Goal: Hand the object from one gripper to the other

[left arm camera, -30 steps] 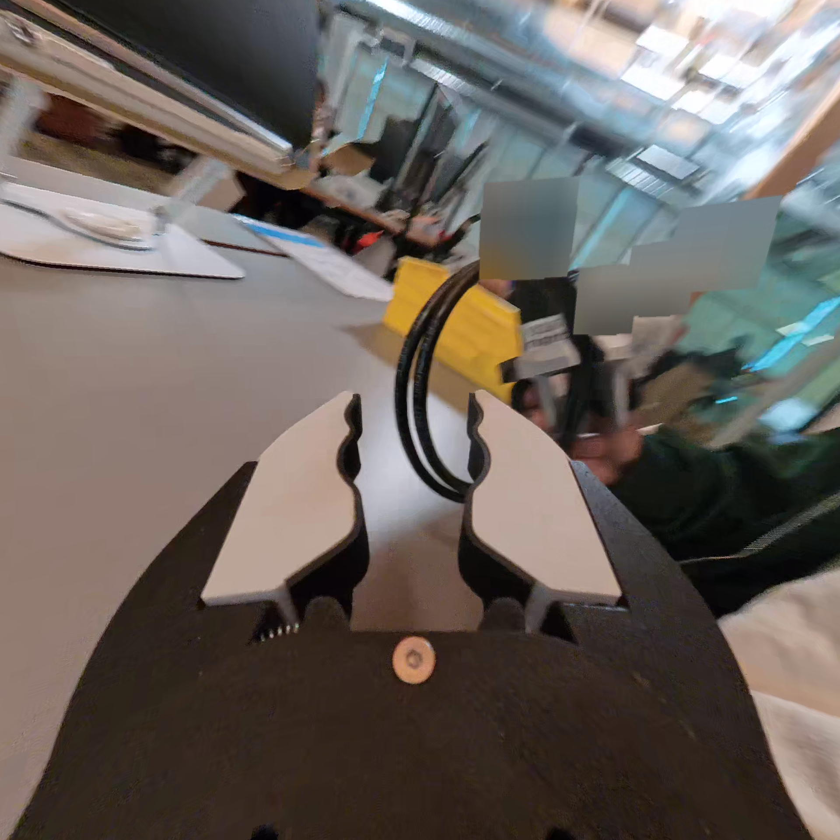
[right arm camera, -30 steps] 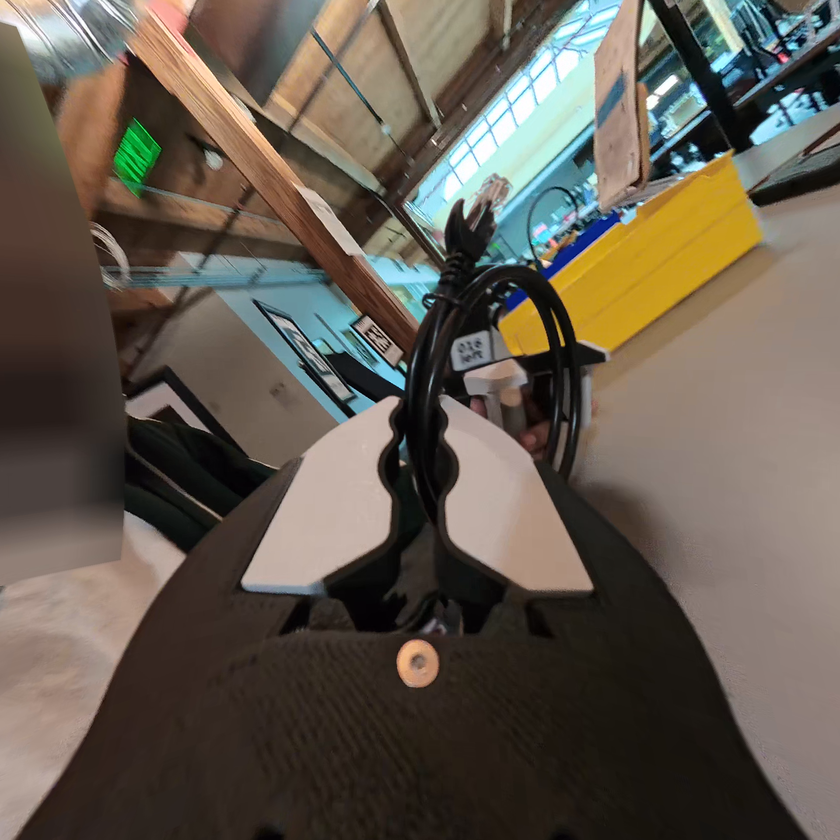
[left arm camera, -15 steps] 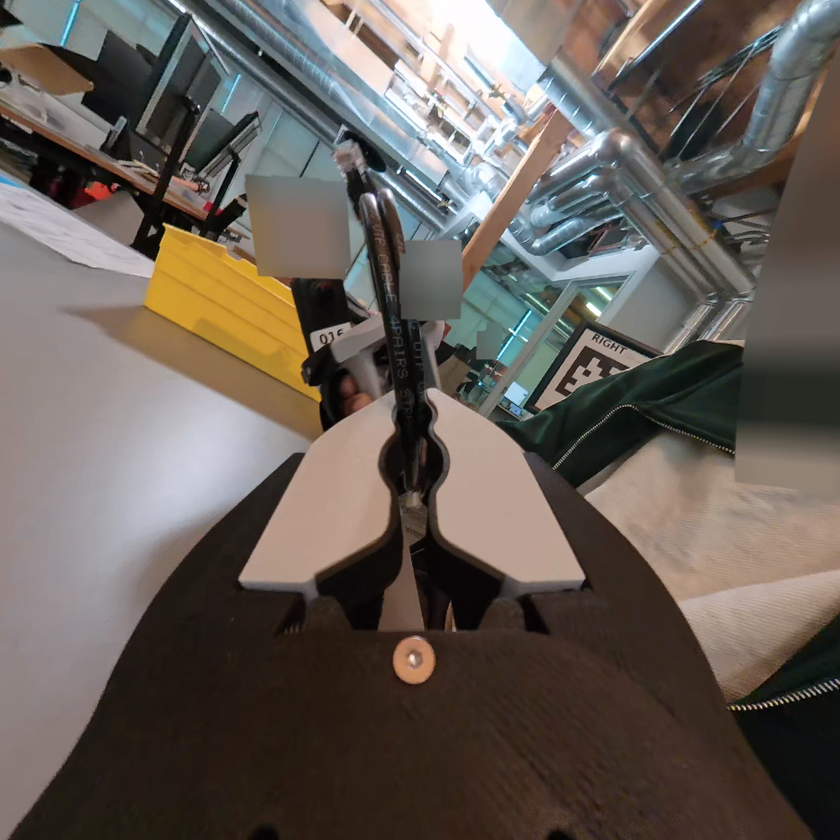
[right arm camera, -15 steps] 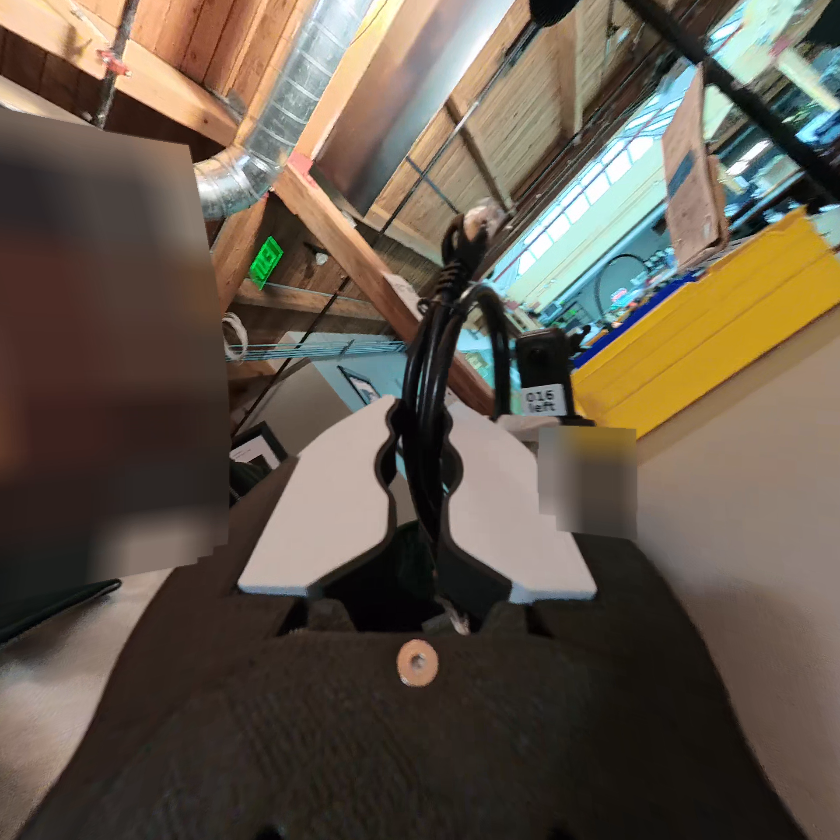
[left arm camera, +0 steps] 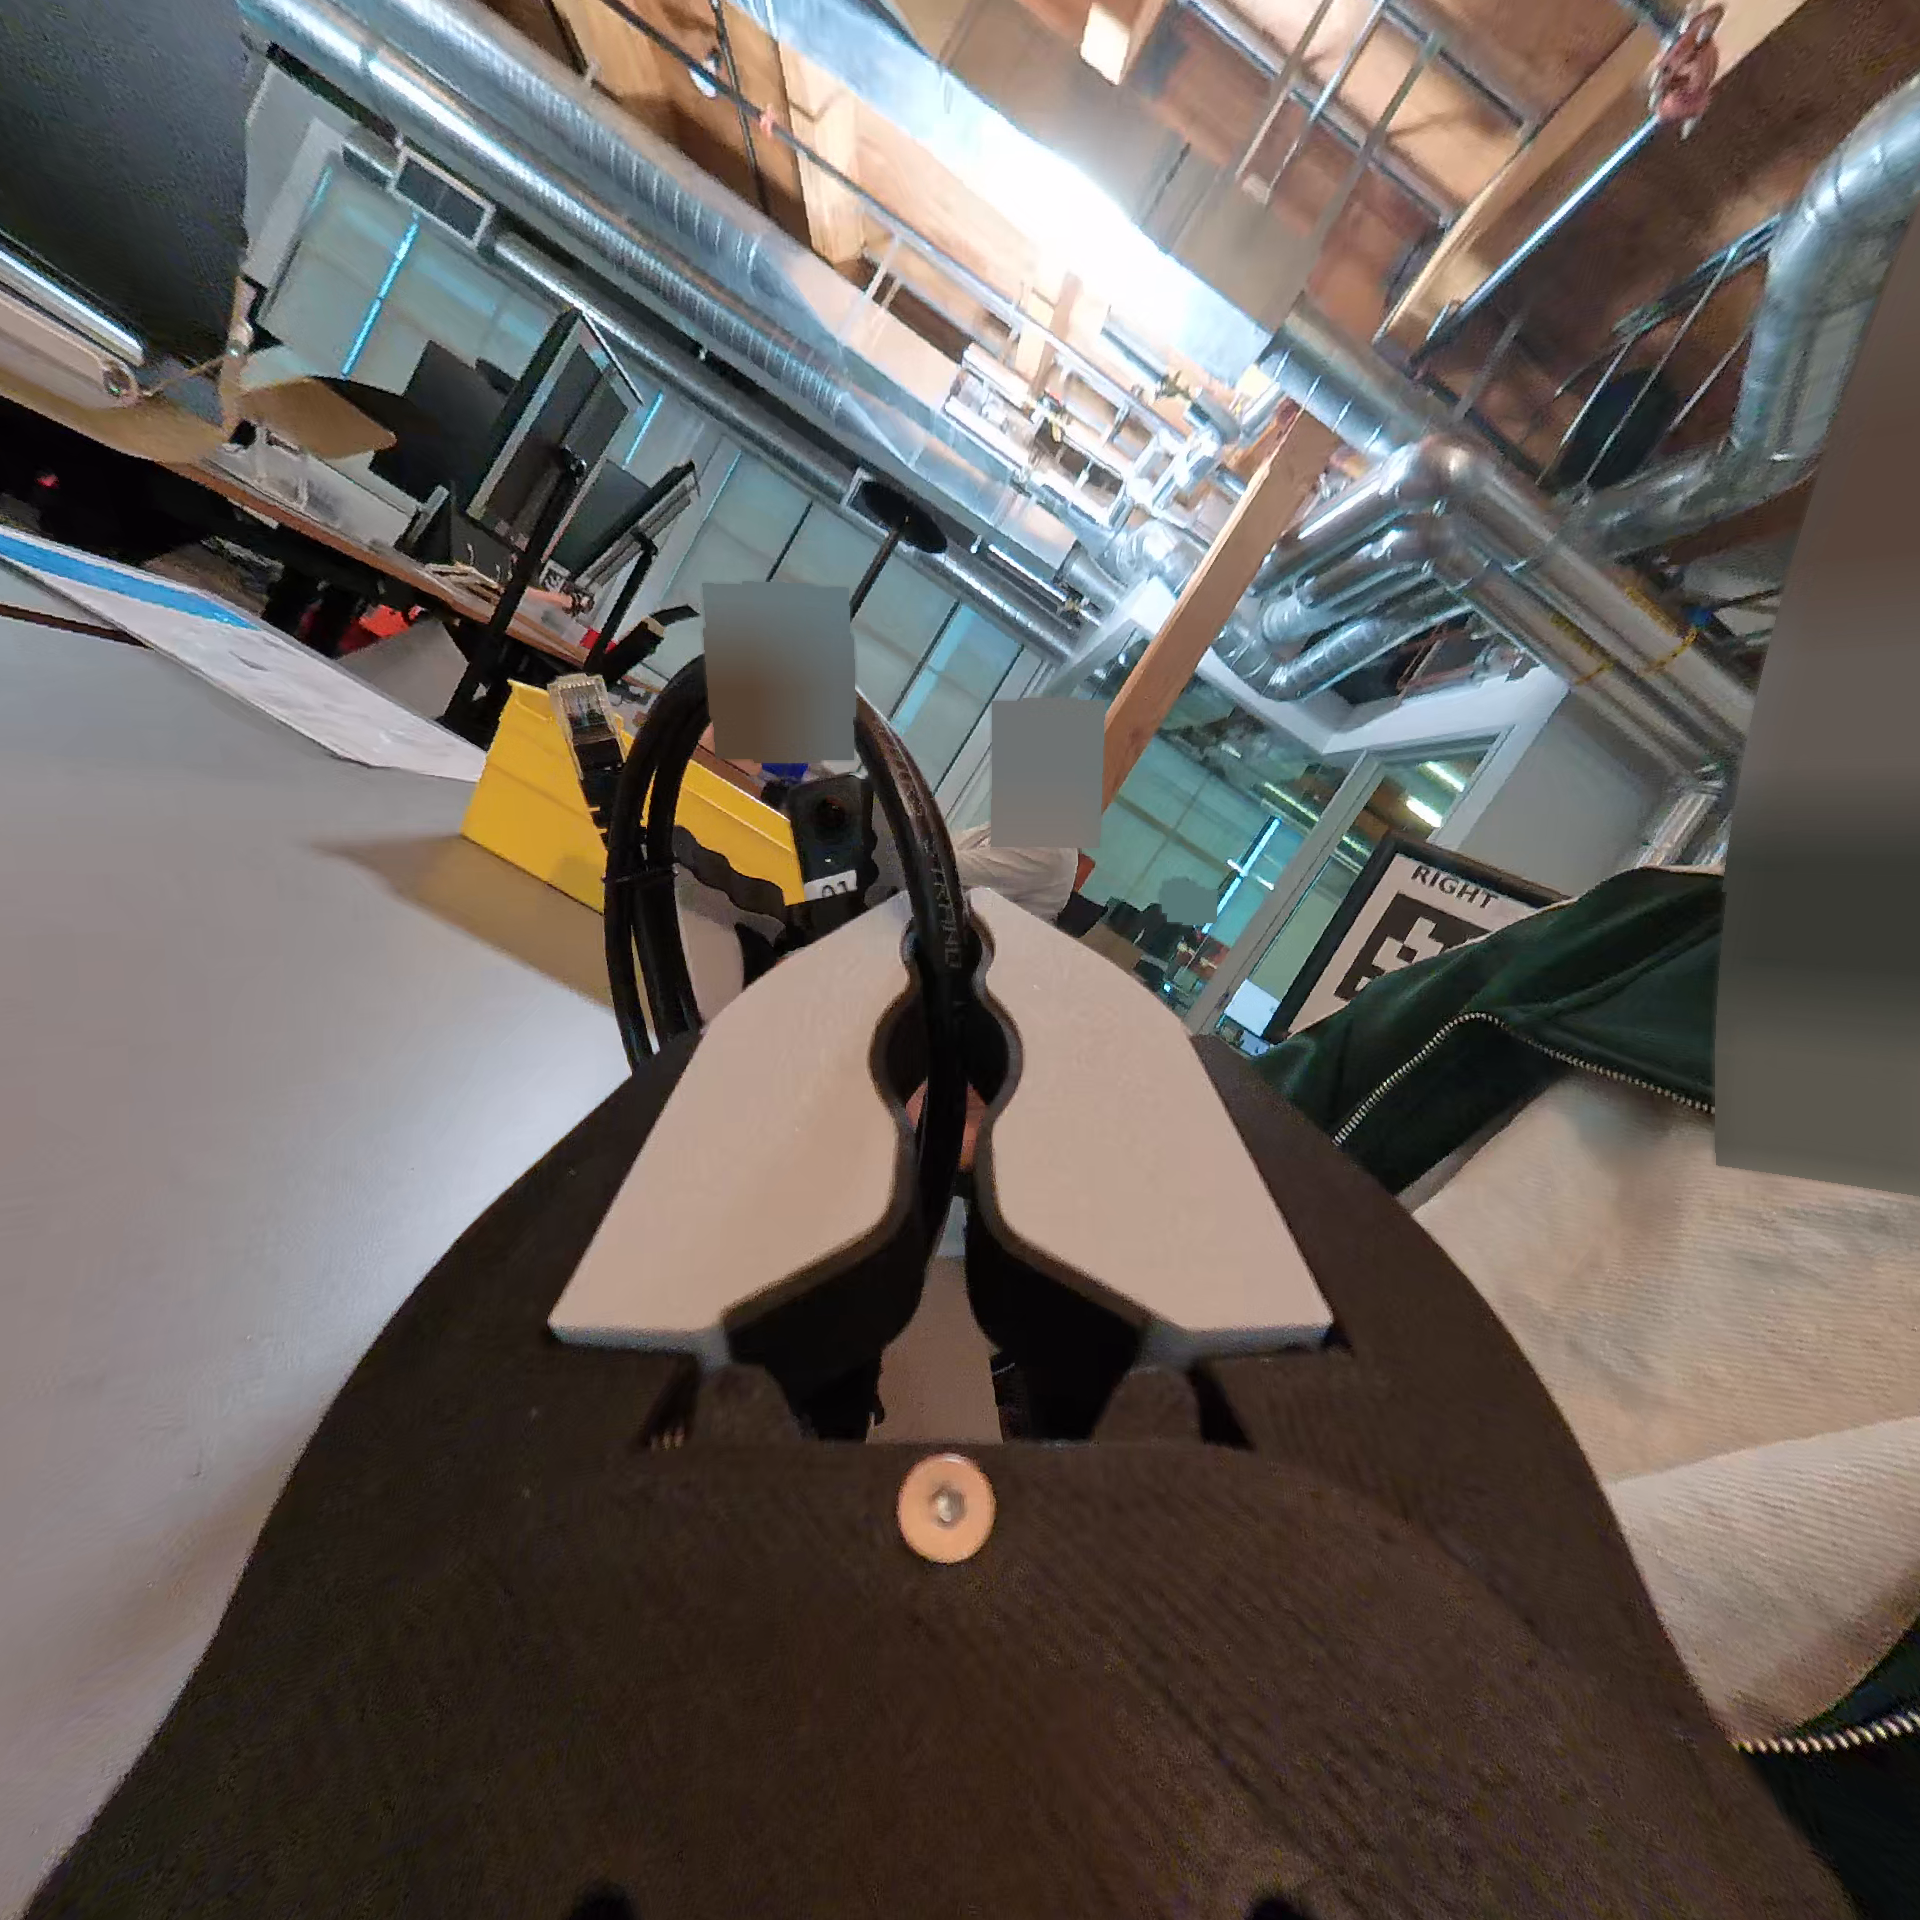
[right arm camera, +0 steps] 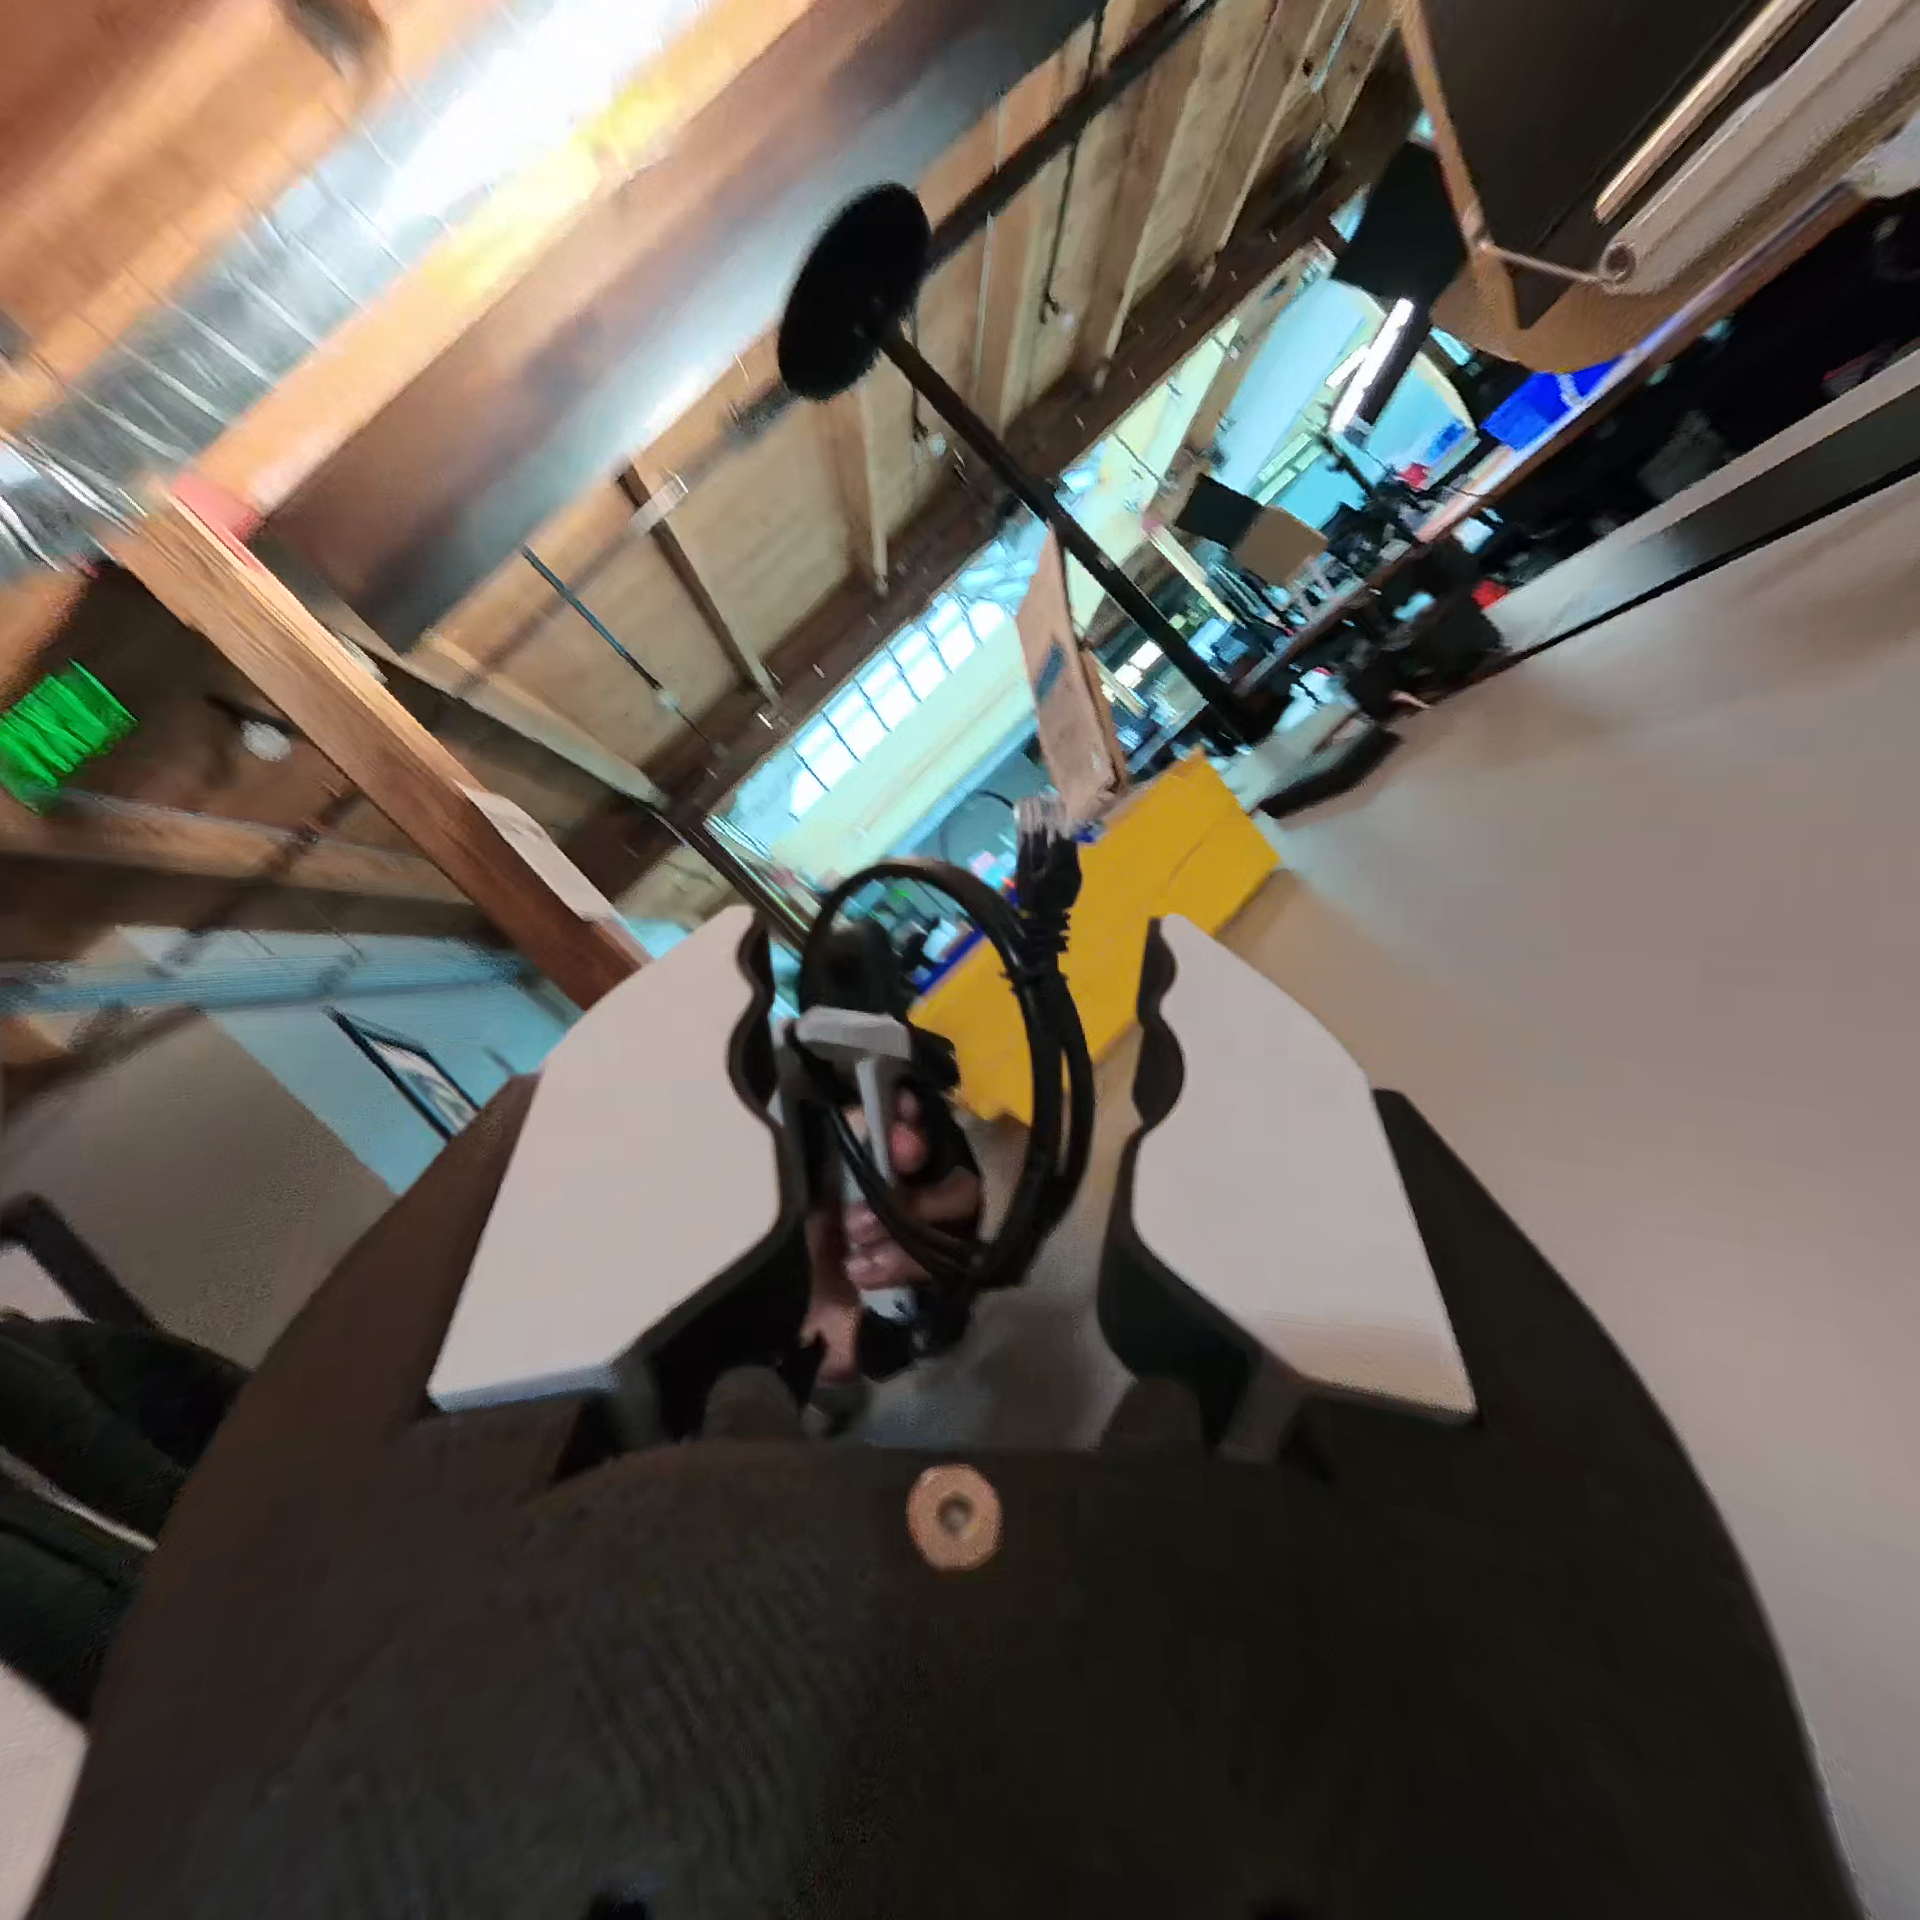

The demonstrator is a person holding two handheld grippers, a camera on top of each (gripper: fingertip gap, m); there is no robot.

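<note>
the left gripper was clenched on the cable, one strand of the black coil pinched between its jaws, the rest looping up toward 11 o'clock with the clear plug on top. the right gripper stood released, jaws wide apart, the coil hanging free in the gap, apparently touching neither side. the handover looked all but done: the left alone carried the cable above the surface. next the right should back straight out without snagging the loop; the yellow bin sat behind at 12.
</note>
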